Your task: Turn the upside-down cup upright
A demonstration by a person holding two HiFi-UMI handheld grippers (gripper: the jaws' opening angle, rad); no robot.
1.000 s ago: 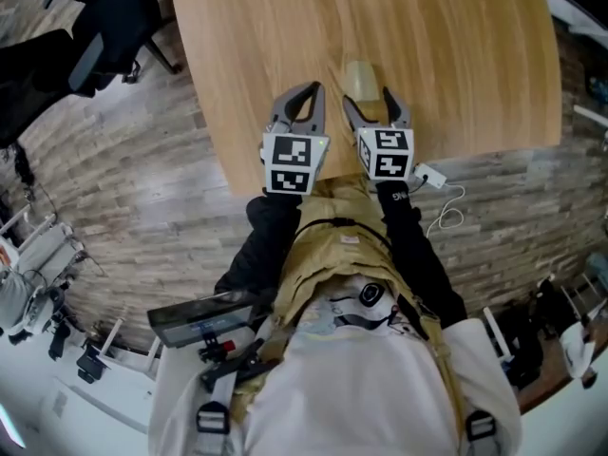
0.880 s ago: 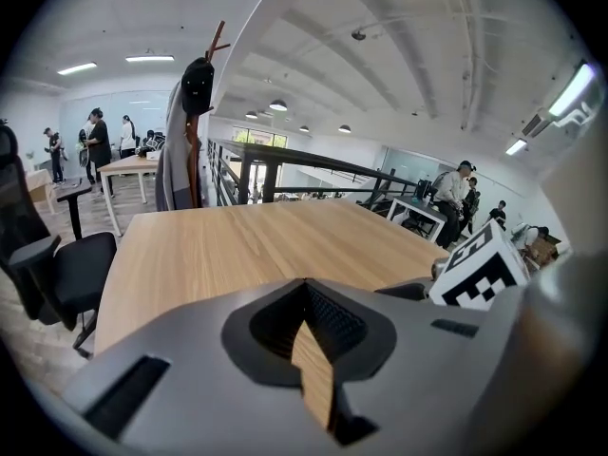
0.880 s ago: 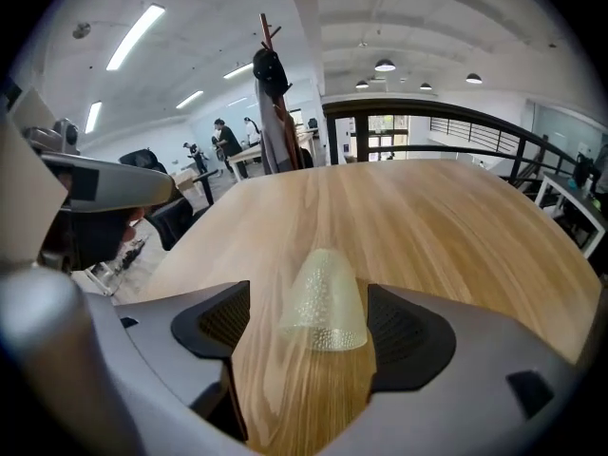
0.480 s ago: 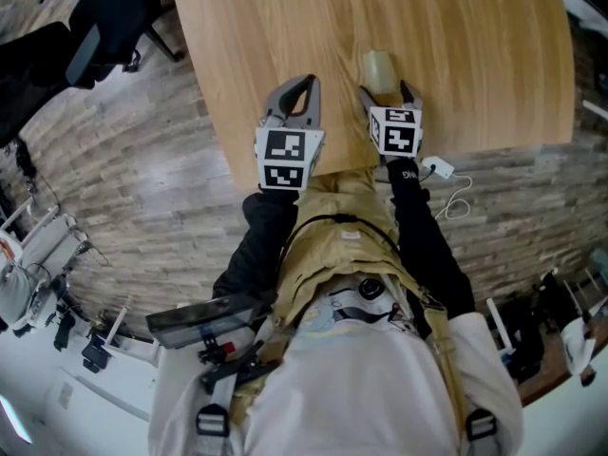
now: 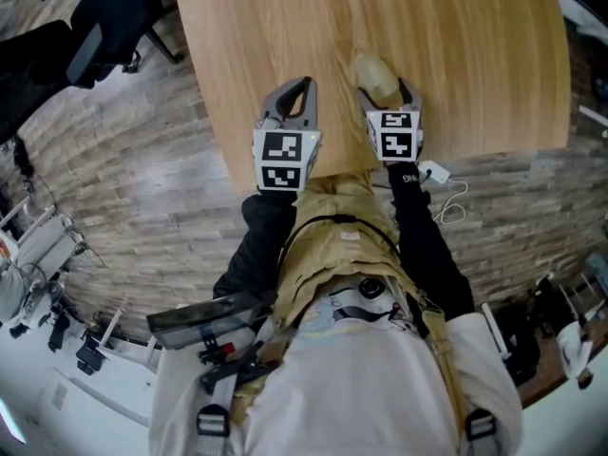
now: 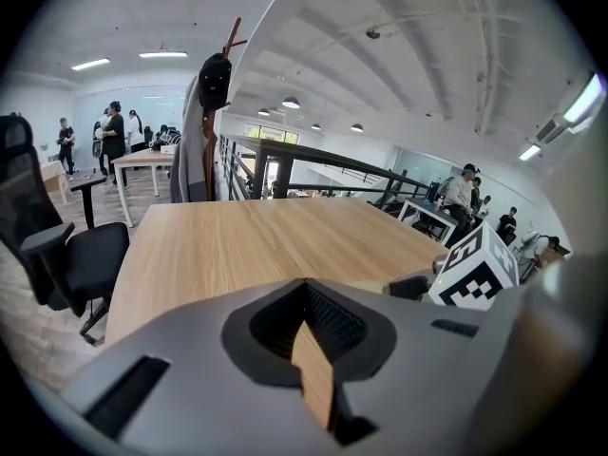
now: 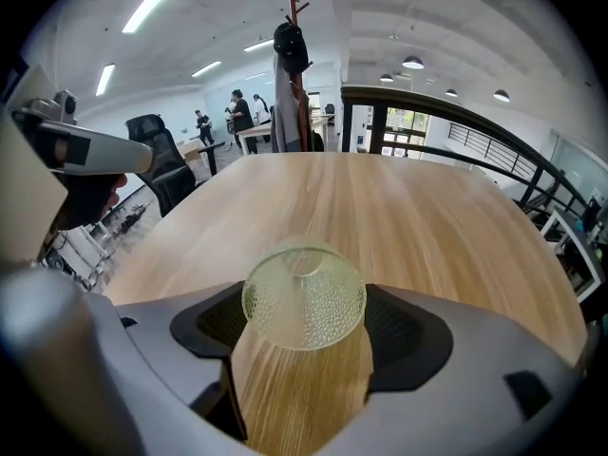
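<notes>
A pale green, dimpled glass cup [image 7: 304,297] sits on the wooden table [image 5: 456,46], its small closed end up and its wide mouth low. My right gripper [image 7: 304,335] is open and straddles the cup, one jaw on each side. I see no pad pressing on the glass. From the head view the cup [image 5: 373,72] pokes out just beyond the right gripper [image 5: 387,91]. To its left, my left gripper [image 5: 306,84] is shut on nothing near the table's front edge. The left gripper view shows only a thin sliver of table between those jaws [image 6: 306,288].
A black office chair [image 5: 104,27] stands off the table's far left corner and shows again [image 6: 57,255]. A white plug and cable [image 5: 432,174] lie on the floor by the front edge. A coat stand [image 7: 290,55] and people are far behind.
The right gripper has sunk and pushed forward, so the cup now sits deeper between its jaws. The left gripper has hardly moved.
</notes>
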